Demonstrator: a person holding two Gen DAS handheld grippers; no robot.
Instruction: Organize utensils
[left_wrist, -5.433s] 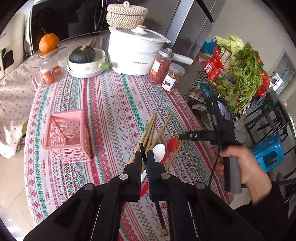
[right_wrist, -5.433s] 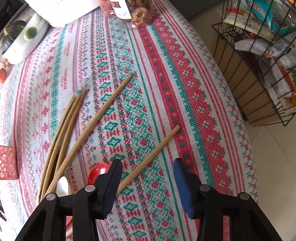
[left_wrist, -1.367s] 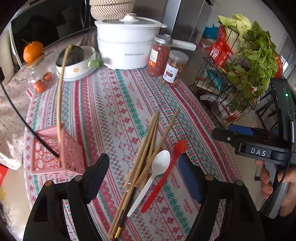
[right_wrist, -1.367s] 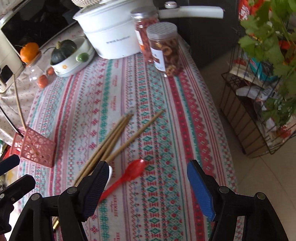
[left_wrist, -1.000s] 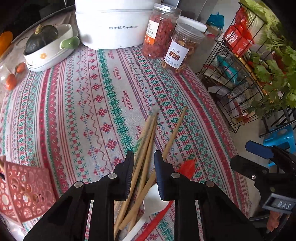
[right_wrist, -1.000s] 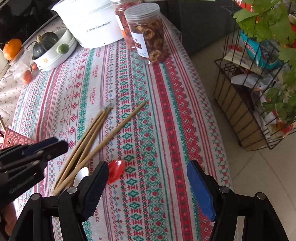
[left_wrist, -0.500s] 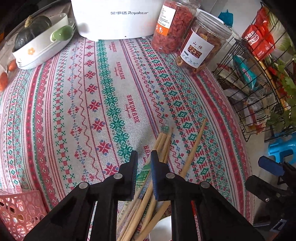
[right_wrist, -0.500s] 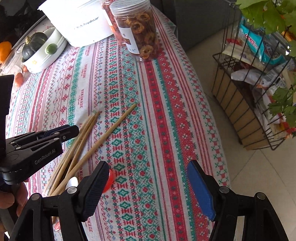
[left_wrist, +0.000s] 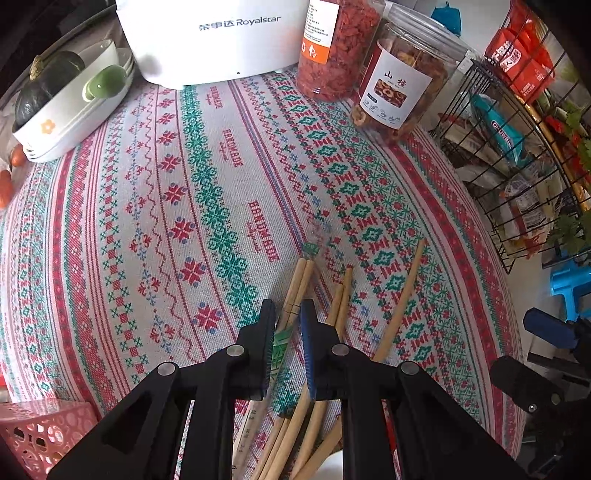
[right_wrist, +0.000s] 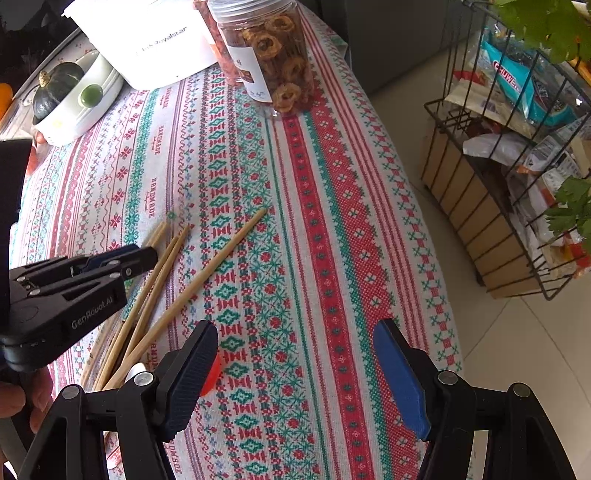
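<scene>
2 chopsticks (left_wrist: 295, 291) lie between narrowed jaws — left gripper (left_wrist: 288, 317).

Soft daylight fills both views. The white cooker (right_wrist: 147, 40) glares, overexposed, at the tablecloth's (left_wrist: 184, 206) far edge. Fisheye bending curves the stripes; corners darken to black. Shadows are faint, focus sharp.

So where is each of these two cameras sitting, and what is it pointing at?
Left wrist view: rides the left claw, looking steeply down at wrapped chopsticks between its nearly shut fingers; the right claw's edge shows.
Right wrist view: rides the right claw, open over the tablecloth; the left claw and a hand show.
Shared: the chopsticks, white cooker, jars, wire rack.
</scene>
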